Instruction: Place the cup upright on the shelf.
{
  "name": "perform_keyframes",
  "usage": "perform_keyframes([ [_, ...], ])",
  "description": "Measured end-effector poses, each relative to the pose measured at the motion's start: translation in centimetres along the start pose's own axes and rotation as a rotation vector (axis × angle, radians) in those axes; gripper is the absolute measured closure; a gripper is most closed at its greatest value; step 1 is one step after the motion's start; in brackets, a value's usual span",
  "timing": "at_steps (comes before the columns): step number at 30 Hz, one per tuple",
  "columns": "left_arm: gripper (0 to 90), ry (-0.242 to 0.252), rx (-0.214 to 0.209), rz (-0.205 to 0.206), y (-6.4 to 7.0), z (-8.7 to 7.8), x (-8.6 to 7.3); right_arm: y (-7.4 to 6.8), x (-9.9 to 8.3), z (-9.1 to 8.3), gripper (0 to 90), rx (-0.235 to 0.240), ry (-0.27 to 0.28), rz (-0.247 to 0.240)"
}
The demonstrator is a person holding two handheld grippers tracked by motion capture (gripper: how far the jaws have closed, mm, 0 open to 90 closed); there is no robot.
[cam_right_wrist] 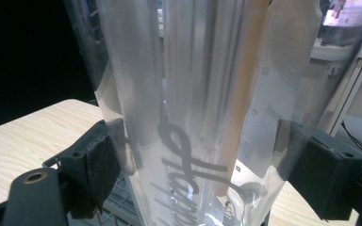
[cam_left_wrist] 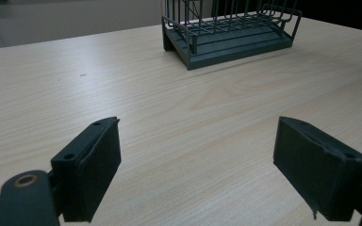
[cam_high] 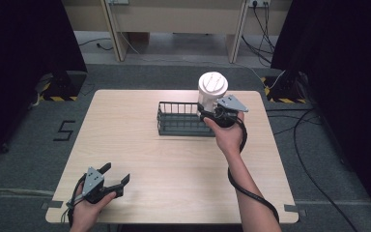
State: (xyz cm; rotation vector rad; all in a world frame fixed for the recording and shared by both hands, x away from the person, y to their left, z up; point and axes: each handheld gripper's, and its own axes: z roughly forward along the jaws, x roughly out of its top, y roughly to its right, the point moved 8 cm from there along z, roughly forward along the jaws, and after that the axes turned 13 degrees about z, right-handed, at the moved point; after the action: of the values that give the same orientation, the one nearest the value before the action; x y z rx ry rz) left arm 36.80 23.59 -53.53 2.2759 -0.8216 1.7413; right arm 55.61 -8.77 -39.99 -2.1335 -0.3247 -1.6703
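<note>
The right gripper pinches a clear cup (white lid) above the rack, seemingly midway; the left gripper fingers are spread, idle over the worktop.

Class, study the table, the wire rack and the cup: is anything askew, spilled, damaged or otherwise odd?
Nothing stands out. The dark wire rack sits flat and intact on the table, with no spill visible. The right gripper holds the clear lidded cup upright above the rack's right end; the left gripper rests open.
</note>
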Motion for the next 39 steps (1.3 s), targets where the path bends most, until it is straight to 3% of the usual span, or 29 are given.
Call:
perform_keyframes([
  [39, 15.1, 0.005, -0.003, 0.000, 0.0, 0.0, 0.1, -0.4, -1.1, 4.4, 18.5, -0.031, -0.047, 0.028],
])
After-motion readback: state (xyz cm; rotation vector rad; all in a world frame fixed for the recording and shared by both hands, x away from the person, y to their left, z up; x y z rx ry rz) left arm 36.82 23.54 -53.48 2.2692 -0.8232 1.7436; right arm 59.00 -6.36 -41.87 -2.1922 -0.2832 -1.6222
